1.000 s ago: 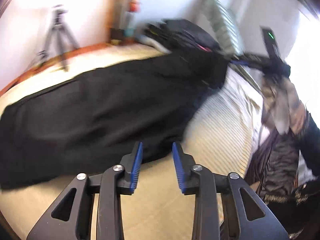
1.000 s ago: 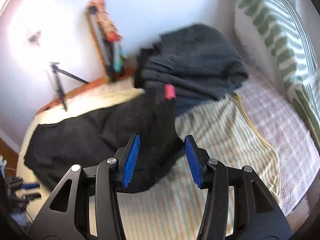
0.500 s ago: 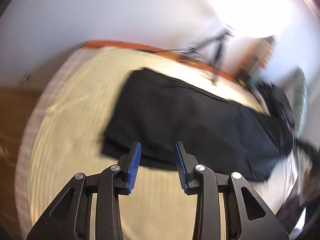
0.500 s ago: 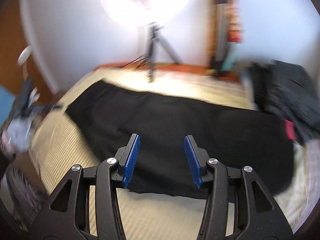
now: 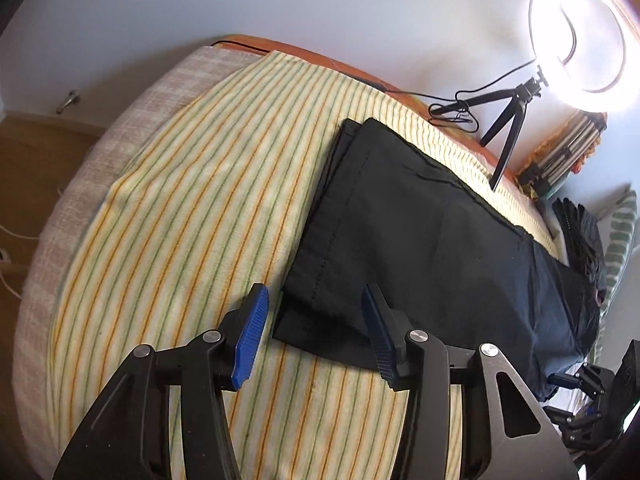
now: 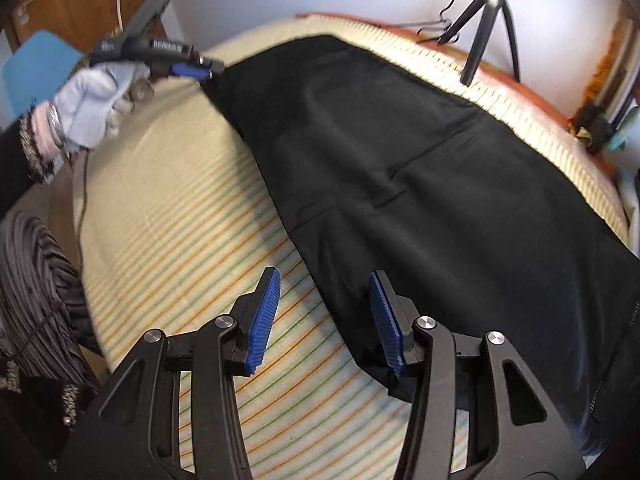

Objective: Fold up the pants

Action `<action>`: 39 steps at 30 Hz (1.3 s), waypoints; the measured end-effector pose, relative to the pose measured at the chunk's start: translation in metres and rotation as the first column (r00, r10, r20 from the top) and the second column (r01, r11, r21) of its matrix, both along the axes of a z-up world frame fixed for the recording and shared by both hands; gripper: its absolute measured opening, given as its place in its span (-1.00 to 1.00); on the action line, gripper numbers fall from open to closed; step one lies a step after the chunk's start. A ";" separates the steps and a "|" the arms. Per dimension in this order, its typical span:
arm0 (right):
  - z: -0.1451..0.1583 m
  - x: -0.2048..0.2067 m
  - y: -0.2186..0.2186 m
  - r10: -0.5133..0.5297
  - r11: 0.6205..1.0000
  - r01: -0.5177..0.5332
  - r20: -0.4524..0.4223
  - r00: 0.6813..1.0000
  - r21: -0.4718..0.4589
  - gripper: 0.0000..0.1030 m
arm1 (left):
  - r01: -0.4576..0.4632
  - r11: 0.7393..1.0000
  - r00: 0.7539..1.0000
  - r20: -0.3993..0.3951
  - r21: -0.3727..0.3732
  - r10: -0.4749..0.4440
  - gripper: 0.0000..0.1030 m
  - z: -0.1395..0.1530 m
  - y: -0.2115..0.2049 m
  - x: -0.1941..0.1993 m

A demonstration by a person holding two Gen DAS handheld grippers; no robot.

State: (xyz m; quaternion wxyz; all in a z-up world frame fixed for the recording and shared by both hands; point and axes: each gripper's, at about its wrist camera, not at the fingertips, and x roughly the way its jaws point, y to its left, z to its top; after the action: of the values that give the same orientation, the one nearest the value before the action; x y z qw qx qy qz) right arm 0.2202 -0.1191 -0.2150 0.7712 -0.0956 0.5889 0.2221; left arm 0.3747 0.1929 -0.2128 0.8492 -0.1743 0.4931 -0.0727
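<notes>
Left gripper (image 5: 312,334), jaws apart, frames the long black cotton pants' (image 5: 420,232) hem corner; right gripper (image 6: 326,318), likewise apart, seemingly near the waist. Pinch all layers squarely.

black pants (image 5: 432,240) | folded lengthwise, legs stacked | lying flat, stretched out | on striped bedsheet (image 5: 192,208)

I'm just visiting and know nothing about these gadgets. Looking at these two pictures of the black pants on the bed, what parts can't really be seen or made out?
- Left view: the far end of the pants runs to the picture's right edge; the other gripper is cut off there.
- Right view: the near corner of the pants sits behind the right gripper.
- Right view: the left gripper is small and blurred; whether it touches the cloth is unclear.
- Right view: the tripod is cut off by the top edge.
</notes>
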 end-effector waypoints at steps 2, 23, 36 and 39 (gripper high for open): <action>-0.006 0.002 0.004 0.008 0.999 -0.007 0.001 1.000 -0.033 -0.09 | 0.001 1.000 1.000 0.006 0.023 -0.001 -0.20 0.000 -0.002 0.001; 0.008 0.010 0.016 0.078 0.995 -0.075 0.045 0.996 -0.071 -0.92 | 0.013 1.000 0.998 0.058 -0.002 -0.013 -0.97 0.010 0.006 -0.013; 0.002 0.020 0.011 0.077 0.996 -0.076 0.024 0.997 -0.048 -0.92 | -0.086 0.996 0.996 0.028 0.020 0.086 -0.84 0.004 0.018 -0.022; 0.003 0.020 0.010 0.073 0.997 -0.072 0.034 0.997 -0.041 -0.92 | -0.120 0.992 0.992 0.025 -0.036 0.121 -0.68 0.011 0.021 -0.031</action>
State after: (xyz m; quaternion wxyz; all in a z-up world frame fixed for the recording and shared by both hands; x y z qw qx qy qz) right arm 0.2399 -0.1090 -0.2118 0.7710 -0.1362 0.5754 0.2365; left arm 0.3436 0.2144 -0.2015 0.8554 -0.2175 0.4690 -0.0319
